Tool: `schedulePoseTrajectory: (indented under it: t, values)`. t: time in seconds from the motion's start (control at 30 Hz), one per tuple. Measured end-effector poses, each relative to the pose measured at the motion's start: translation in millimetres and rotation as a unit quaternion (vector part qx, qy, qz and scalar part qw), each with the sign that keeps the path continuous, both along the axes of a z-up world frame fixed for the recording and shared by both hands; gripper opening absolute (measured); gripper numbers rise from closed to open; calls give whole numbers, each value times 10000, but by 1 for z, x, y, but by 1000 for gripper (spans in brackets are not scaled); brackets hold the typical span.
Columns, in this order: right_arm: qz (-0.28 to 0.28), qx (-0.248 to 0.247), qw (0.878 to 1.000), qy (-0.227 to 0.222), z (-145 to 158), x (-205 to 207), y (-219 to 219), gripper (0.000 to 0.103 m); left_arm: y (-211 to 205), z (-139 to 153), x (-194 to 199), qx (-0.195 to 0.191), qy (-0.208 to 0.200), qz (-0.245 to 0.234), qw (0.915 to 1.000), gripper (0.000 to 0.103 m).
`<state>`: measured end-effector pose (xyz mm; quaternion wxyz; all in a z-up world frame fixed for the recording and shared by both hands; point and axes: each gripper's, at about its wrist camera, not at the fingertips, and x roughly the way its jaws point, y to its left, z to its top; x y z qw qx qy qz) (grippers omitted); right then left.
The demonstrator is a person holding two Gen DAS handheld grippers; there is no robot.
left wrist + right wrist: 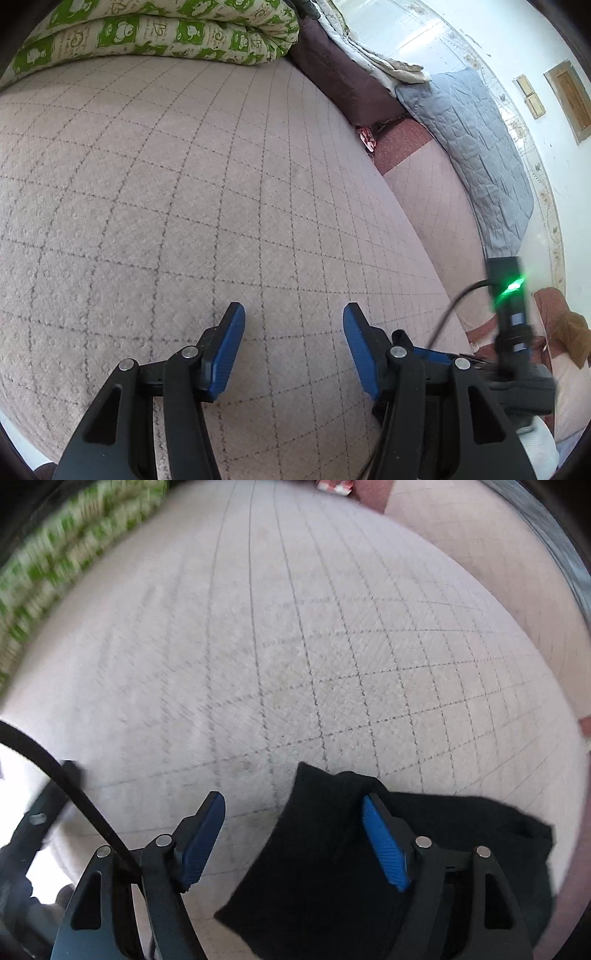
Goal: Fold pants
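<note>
Left wrist view: the left hand-held gripper [293, 314] stands released, jaws spread and holding nothing, above the bed [155, 184] with its pinkish quilted cover. No pants appear in this view. A folded green-patterned quilt [159, 33] lies at the far edge, a grey quilt [476, 147] to the right. Right wrist view: blurred. The right hand-held gripper [293, 812] is likewise released, jaws apart. The black pants [325, 867] lie bunched on the bed directly beneath it, draped around its right-hand finger and spreading rightward; the long axis cannot be determined. Judgement: the right hand-held gripper is plainly the nearer one, already touching the garment; the left must travel to reach it.
</note>
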<state>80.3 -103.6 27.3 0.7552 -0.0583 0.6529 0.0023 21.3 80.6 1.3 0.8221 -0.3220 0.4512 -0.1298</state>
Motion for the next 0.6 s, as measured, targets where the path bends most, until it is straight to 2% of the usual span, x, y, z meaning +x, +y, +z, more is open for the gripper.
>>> schedulePoseTrajectory:
  t: [0.03,0.1,0.13,0.17,0.27,0.37,0.43,0.5,0.53,0.6]
  values:
    - [131,-258,9996,41,-4,-1,5,72,2,-1,-1,-52,7,-19,10000,54]
    - [322,-514,9982,-16,-3,-6,11,46,4,-3,-5,-250,5,-114,9996,55]
    - [365,-668,9971,-50,0,-10,8,26,3,-3,-7,-332,1,-172,9993,56]
    - [345,-570,9977,-114,4,-14,2,20,0,-3,-8,-430,-9,-277,9987,56]
    - [-13,11,9993,-369,24,-31,-28,18,-22,3,-15,-503,-122,-709,9961,56]
    - [-287,490,9965,-609,42,-42,-53,17,-60,10,-25,-579,-216,-1372,9886,60]
    - [-410,693,9943,-695,48,-45,-64,17,-90,13,-33,-333,-255,-1801,9828,60]
    - [-502,859,9923,-739,52,-50,-75,17,-113,12,-37,109,-242,-2031,9788,60]
    - [-549,932,9912,-757,53,-53,-79,17,-117,10,-38,188,-185,-2062,9781,60]
    - [-563,1122,9894,-738,53,-50,-80,18,-120,2,-38,52,19,-2038,9790,60]
